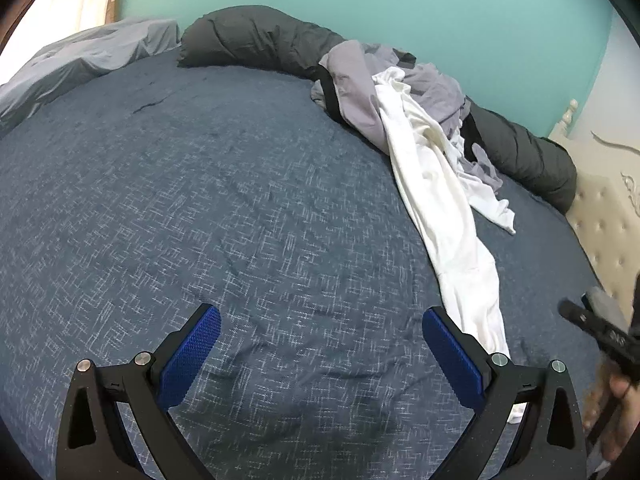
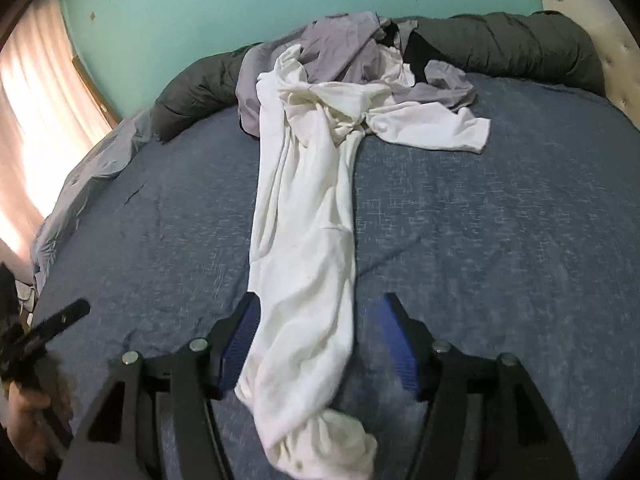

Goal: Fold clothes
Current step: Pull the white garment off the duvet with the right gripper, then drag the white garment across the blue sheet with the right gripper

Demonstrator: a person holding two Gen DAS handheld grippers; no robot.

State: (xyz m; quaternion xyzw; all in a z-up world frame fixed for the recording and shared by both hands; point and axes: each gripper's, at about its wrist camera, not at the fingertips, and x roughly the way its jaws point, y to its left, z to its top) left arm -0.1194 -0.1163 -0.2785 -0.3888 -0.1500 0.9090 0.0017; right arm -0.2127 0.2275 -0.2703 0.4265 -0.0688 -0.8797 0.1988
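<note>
I have the white garment point(image 2: 304, 248) stretched in a long rope down the bed point(image 2: 500, 240), its far end still tangled in the pile of grey and black clothes point(image 2: 344, 48) against the dark rolled duvet point(image 2: 520, 44) at the far edge. My reading is that it lies this way so it can come free of the pile onto open bedspread, where there is room to flatten it before any fold.

My right gripper point(image 2: 318, 344) straddles the near part of the white garment, jaws wide, one blue pad on each side of the cloth. The cloth passes between them and bunches in a lump nearer to me; I cannot tell whether the left-hand pad touches it. Nothing is clamped.

My left gripper point(image 1: 320, 352) hovers over bare bedspread to the left of the white garment point(image 1: 440, 200), jaws wide and empty, the right-hand pad just beside the garment's edge. I judge it is placed there to take that side once the cloth is spread.

No basket, hamper or drawer shows in either view; the clothes sit loose on the bed. The pile holds at least a lilac-grey piece and something black, the white garment winding through them.

A pale pillow point(image 1: 80, 56) lies beyond the white garment, far left.
</note>
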